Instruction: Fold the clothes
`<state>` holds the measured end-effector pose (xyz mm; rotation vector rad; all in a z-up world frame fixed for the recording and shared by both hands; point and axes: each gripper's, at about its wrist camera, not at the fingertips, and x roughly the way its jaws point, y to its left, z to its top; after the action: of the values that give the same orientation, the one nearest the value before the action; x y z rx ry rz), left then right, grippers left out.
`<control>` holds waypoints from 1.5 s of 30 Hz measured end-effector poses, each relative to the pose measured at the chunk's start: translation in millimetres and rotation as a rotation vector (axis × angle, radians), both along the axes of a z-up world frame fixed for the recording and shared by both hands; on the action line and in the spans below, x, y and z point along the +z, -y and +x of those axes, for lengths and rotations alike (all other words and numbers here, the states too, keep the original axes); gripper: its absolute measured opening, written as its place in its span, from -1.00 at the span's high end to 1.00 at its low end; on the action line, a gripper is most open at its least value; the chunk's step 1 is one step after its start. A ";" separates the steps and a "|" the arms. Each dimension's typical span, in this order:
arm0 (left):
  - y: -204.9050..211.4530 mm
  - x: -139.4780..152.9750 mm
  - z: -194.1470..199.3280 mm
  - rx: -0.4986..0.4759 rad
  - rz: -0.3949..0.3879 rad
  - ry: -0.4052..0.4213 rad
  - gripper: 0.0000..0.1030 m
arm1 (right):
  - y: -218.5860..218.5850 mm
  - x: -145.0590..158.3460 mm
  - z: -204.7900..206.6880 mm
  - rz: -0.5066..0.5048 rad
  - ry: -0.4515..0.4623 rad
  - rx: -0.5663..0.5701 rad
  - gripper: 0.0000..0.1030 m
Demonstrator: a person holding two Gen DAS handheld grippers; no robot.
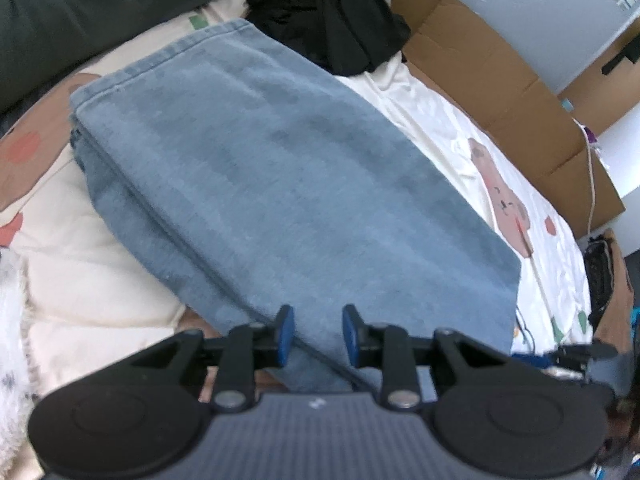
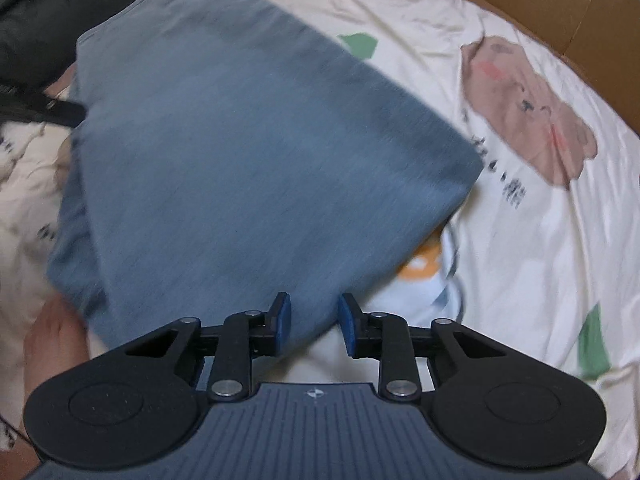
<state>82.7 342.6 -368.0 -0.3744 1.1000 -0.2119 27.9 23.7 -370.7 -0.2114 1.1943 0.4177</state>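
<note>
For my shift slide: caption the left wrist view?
Left gripper jaws apart over a folded blue garment on a bear-print sheet.

- the blue garment (image 1: 280, 184) is a faded, washed-out blue, soft knit look, no print showing
- already folded into a thick, rough rectangle, layered edges stacked along its left side
- lying flat-ish on a cream bedsheet (image 1: 432, 120) with bear prints
- in the right wrist view it (image 2: 248, 140) looks motion-blurred, near corner closest to camera

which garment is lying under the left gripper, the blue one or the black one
The blue garment, folded flat on the bedsheet. The black garment is crumpled in a heap beyond it, far from the left gripper.
</note>
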 end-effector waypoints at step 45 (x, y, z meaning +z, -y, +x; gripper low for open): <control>5.3 -33.0 -31.7 0.140 -0.158 -0.113 0.16 | 96.3 -36.4 14.2 0.645 -0.175 -0.738 0.19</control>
<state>51.0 337.3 -401.0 -0.6084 1.1660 -0.1551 42.0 -72.6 -407.1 0.8175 1.1579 0.1484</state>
